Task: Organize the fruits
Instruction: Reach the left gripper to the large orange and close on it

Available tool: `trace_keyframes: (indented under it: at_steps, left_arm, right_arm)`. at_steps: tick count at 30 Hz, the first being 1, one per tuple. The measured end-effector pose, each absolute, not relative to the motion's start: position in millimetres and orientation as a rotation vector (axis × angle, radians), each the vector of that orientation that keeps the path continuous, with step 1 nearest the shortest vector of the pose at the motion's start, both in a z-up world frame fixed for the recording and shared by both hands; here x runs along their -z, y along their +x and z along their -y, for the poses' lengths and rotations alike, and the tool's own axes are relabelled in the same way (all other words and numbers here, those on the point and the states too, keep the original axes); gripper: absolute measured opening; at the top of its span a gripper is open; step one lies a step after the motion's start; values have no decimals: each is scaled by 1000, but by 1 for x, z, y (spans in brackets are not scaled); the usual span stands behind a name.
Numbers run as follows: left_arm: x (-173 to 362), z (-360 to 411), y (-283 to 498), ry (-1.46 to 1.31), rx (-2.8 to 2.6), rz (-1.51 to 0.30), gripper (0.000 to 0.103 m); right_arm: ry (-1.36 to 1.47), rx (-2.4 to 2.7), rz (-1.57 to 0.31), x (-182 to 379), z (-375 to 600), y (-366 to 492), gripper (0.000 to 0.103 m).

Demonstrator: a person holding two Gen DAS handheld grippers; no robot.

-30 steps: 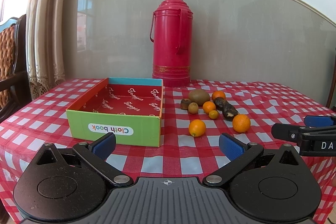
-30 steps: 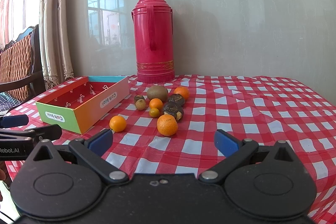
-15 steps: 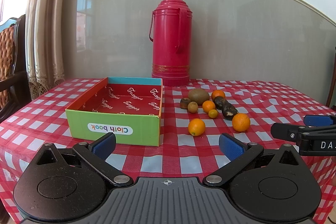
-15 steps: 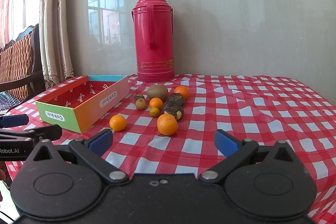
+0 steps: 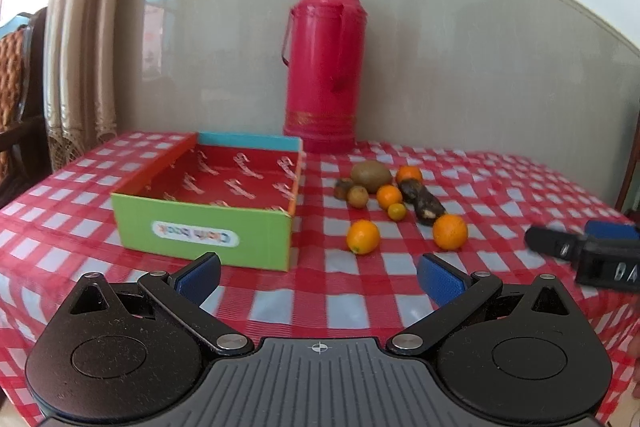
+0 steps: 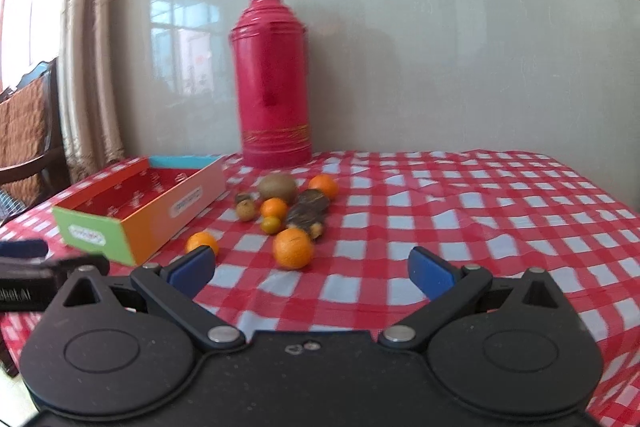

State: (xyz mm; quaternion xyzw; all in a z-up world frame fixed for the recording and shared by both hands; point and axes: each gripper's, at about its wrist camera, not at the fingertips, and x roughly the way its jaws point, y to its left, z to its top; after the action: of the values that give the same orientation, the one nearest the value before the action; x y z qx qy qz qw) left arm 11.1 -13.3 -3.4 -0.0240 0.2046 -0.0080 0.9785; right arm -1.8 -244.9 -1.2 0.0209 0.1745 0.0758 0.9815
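Now nearer the red-checked tabletop (image 5: 304, 307) than a second ago, both left tool (image 5: 319, 277) and right tool (image 6: 312, 269) spread wide and holding nothing, short of the oranges (image 6: 293, 248) and kiwi (image 5: 371, 174) clustered beside the open cardboard box (image 5: 208, 231), red thermos (image 5: 324, 83) against the wall.

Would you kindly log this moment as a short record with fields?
box: open, no fruit inside
fruit: loose on the cloth, right of the box
kiwi: at the back of the pile
nearest orange: ahead of the right gripper
flask: upright behind
left gripper: open, holding nothing
right gripper: open, holding nothing
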Motion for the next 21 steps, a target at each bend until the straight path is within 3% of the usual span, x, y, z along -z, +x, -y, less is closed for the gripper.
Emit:
trace_keyframes:
  at_steps: [14,16,17,21]
  left_arm:
    - [9,109,79,23,138,-390,103]
    - [10,125,93,68,142,-387,90]
    - [9,130,99,78,148,-400,79]
    - [21,141,122,61,160,-476,78]
  right_arm:
    - [167,109,-408,7,309,52,97]
    - [196,123,-422,14,317,58,97]
    - [200,127,-432,18,320,61,97]
    - [197,153,-450,21,327,72,97]
